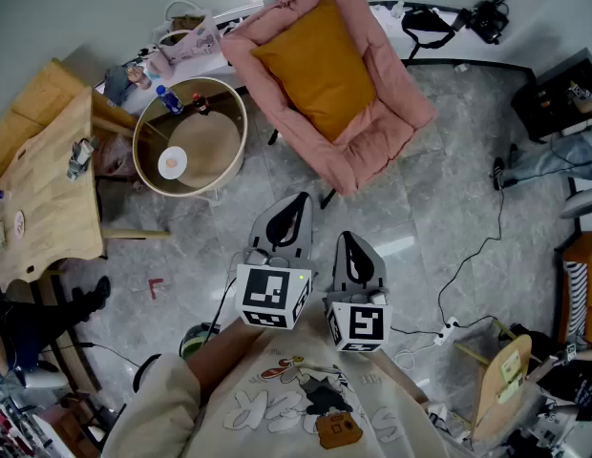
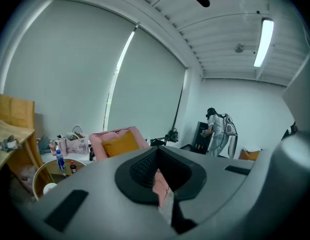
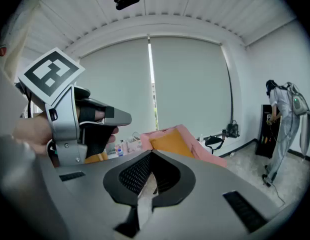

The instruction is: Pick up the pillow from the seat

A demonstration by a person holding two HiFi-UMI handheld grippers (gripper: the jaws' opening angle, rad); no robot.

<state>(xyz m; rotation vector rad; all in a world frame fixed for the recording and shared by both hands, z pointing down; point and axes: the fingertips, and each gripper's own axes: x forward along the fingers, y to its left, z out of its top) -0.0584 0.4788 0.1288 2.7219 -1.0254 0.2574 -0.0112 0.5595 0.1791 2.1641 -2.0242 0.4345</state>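
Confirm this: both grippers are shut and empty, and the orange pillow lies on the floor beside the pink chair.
Not quite. The head view shows the orange pillow lying on the pink chair, not on the floor beside it. The left gripper and right gripper are indeed shut and empty.

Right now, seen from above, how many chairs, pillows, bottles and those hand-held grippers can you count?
Chairs: 1, the pink chair
Pillows: 1, the mustard pillow lying on it
Bottles: 2, the blue water bottle and the red-capped bottle
Grippers: 2, the left gripper and the right gripper, both shut and empty
Total: 6
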